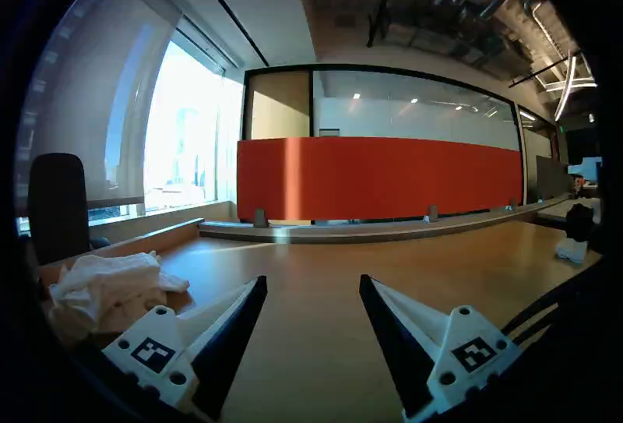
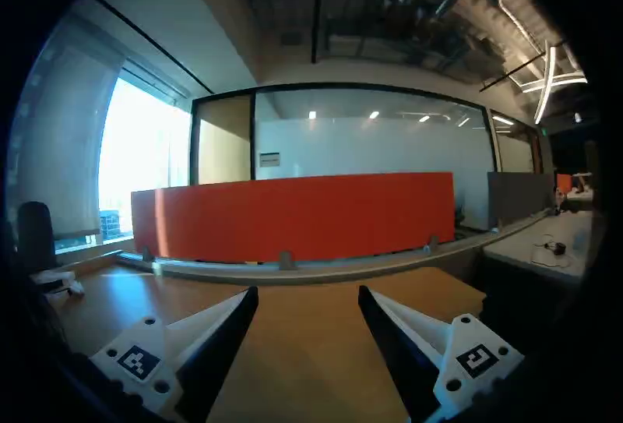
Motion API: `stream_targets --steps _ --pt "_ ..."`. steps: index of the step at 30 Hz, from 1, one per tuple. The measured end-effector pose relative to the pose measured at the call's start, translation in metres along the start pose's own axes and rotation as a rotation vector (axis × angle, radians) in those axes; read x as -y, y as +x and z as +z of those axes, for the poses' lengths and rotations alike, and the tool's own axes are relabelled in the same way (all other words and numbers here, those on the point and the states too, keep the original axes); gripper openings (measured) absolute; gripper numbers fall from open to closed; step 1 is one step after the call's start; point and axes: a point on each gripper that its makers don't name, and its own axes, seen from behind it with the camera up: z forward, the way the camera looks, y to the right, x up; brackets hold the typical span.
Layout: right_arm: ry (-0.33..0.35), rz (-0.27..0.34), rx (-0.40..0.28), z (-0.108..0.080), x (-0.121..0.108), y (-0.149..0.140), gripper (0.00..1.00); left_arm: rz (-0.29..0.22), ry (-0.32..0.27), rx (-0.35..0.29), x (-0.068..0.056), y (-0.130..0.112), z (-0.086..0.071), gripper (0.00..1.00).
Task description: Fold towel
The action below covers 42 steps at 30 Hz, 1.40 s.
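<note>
A crumpled white towel (image 1: 113, 287) lies in a heap on the wooden table (image 1: 327, 267) at the left of the left gripper view, just beyond my left gripper's left finger. My left gripper (image 1: 311, 283) is open, with bare tabletop between its fingers. In the right gripper view my right gripper (image 2: 307, 292) is open too, held low over the wooden table (image 2: 311, 322) with nothing between its fingers. A small bit of white cloth (image 2: 56, 280) shows at the far left edge of that view.
An orange partition (image 1: 374, 178) stands along the table's far edge, with a glass wall behind it. A dark chair back (image 1: 56, 205) rises at the left by the bright window. A black object with white cloth (image 1: 578, 236) sits at the table's right. An adjoining white desk (image 2: 545, 248) lies at the right.
</note>
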Motion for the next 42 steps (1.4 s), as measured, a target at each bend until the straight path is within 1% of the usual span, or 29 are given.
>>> stream_targets --steps 5,14,21,29,35,42 --pt "-0.007 0.003 -0.003 0.000 -0.003 -0.016 0.99 0.000 0.000 0.000 0.000 0.000 0.000 0.87" --pt "-0.033 -0.023 0.003 -0.001 -0.014 -0.048 0.99 0.000 0.000 0.000 0.000 0.000 0.000 0.87" --pt "-0.013 -0.024 0.020 -0.002 -0.013 -0.071 0.99 0.000 0.000 0.000 0.000 0.001 0.000 0.87" --pt "-0.016 -0.007 0.027 -0.001 -0.018 -0.084 0.99 0.000 0.000 0.000 0.000 0.001 0.000 0.88" --pt "-0.019 -0.010 0.034 -0.001 -0.020 -0.091 0.99 0.000 0.000 0.000 0.000 0.001 0.000 0.88" --pt "-0.018 -0.014 0.034 -0.002 -0.017 -0.094 0.99 0.000 0.000 0.000 0.000 0.001 0.000 0.87"
